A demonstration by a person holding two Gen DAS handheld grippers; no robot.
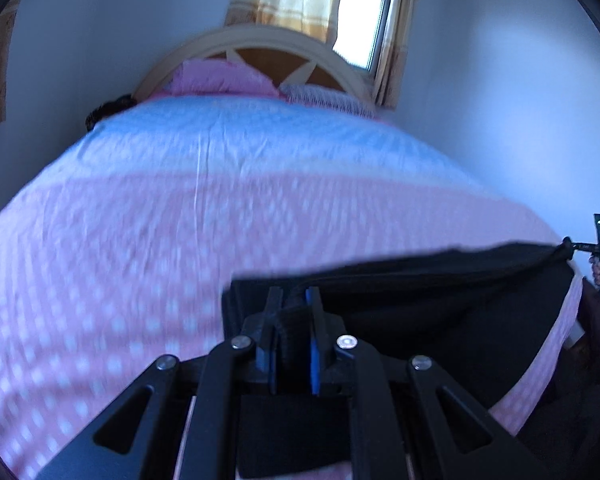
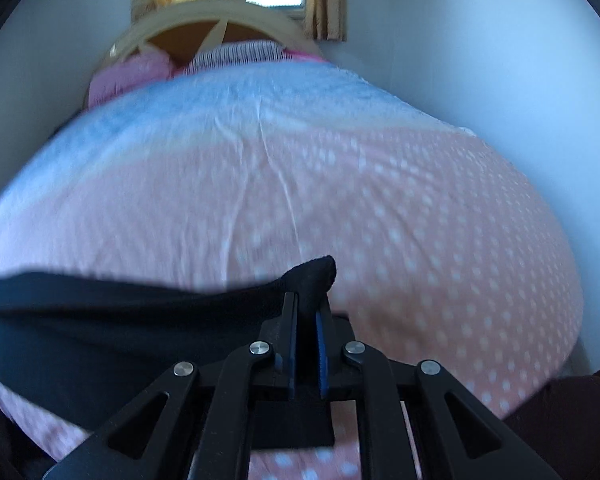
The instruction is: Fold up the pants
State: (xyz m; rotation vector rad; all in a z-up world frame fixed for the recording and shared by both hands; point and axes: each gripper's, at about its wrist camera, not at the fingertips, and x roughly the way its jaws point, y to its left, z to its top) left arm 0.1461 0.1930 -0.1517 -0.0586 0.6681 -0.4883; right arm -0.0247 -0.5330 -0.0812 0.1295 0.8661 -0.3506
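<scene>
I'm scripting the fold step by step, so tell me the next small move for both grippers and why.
Probably carry both ends forward together and lay them down on the bedspread. The left gripper and right gripper are each shut on an end of the black pants, which stretch between them over the near edge of the bed, with open bedspread ahead.

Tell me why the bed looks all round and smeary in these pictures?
Left wrist view: the fisheye lens bulges the bed into a dome, and motion blur smears its dots; the window glares white. Right wrist view: same bulge, dots blurred, dark corners; the black pants and right gripper look sharper.
</scene>
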